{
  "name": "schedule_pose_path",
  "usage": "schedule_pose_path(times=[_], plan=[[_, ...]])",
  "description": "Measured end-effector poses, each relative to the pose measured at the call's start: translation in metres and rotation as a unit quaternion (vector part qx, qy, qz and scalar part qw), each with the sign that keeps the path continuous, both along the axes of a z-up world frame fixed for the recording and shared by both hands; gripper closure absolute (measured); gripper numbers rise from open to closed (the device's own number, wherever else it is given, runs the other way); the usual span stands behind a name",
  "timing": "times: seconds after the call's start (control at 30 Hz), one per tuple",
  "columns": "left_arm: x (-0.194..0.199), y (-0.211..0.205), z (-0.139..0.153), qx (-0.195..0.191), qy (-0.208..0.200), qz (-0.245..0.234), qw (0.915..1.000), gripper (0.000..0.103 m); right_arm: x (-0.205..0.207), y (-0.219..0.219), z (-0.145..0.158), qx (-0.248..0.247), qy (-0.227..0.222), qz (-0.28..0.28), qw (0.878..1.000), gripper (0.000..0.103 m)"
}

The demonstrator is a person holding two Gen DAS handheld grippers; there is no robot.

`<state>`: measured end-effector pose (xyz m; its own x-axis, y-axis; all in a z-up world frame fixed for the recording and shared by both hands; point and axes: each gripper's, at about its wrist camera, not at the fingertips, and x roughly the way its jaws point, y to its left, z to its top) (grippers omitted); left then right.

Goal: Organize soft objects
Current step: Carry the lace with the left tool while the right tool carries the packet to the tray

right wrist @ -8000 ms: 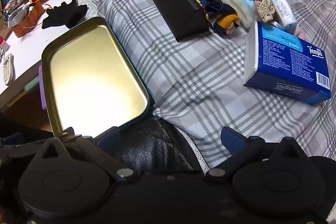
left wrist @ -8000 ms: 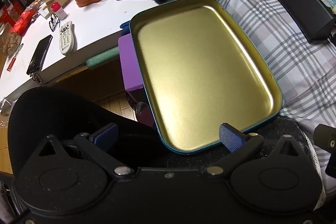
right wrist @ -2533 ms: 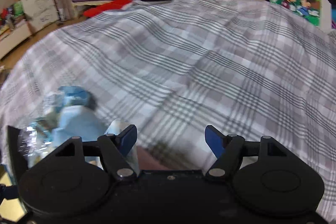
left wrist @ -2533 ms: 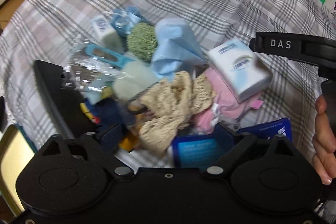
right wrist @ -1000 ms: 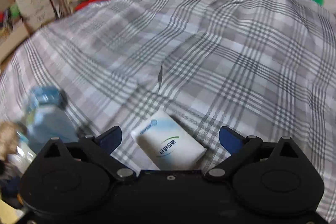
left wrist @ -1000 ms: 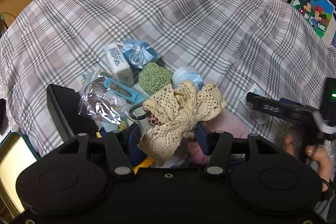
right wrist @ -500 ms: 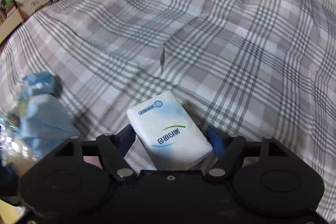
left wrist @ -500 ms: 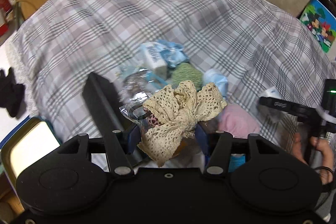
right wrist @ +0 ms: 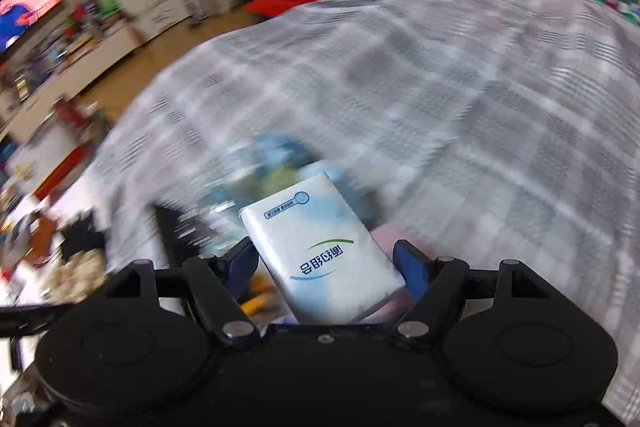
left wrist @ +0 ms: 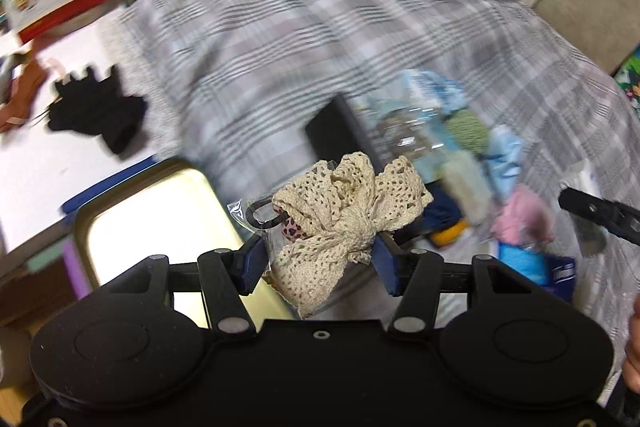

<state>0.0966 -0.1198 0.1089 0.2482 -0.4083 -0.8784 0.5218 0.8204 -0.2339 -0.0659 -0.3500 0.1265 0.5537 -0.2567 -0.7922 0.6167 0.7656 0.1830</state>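
Left claw: clenched on a cream crocheted lace bow in a clear wrapper, carried clear of the bed, partly over the near corner of the tray. Right claw: blue pads pressed on both sides of a white plastic-wrapped tissue pack with blue print, lifted off the grey plaid bedspread.

Progress, as judged: early. The gold-coloured rectangular metal tray with a dark rim shows nothing in the part in view. Two items are in hand and not yet set down. The heap of small soft items (blue, green, pink, pale pieces, too blurred to name singly) lies on the bedspread to the right of the tray, beside a black wedge-shaped case. Most of the sorting looks left to do.

Edges and room: the tray sits at the bed's edge, beside the white bench, which carries a black knit glove. Little stands between the left claw and the tray. The right claw is seen at the right border of the left view, just beside the heap; both heading for one tray could crowd each other. Beyond the heap the bedspread lies bare and wide.
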Motion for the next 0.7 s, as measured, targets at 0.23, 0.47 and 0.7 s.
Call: schedule_pose_path(times=[0.23, 0.47, 0.7], plan=[[0.015, 0.063, -0.029, 0.034, -0.001, 0.075, 0.9966, 0.050, 0.036, 0.110, -0.008, 0.013, 0.024, 0.111, 0.993, 0.029], [0.040, 0.104, -0.069, 0.056, 0.000, 0.144, 0.9880, 0.050, 0.060, 0.190, -0.039, 0.025, 0.063, 0.172, 0.983, 0.029], [0.061, 0.118, -0.103, 0.072, 0.001, 0.167, 0.9834, 0.050, 0.079, 0.228, -0.068, 0.027, 0.103, 0.181, 0.978, 0.029]])
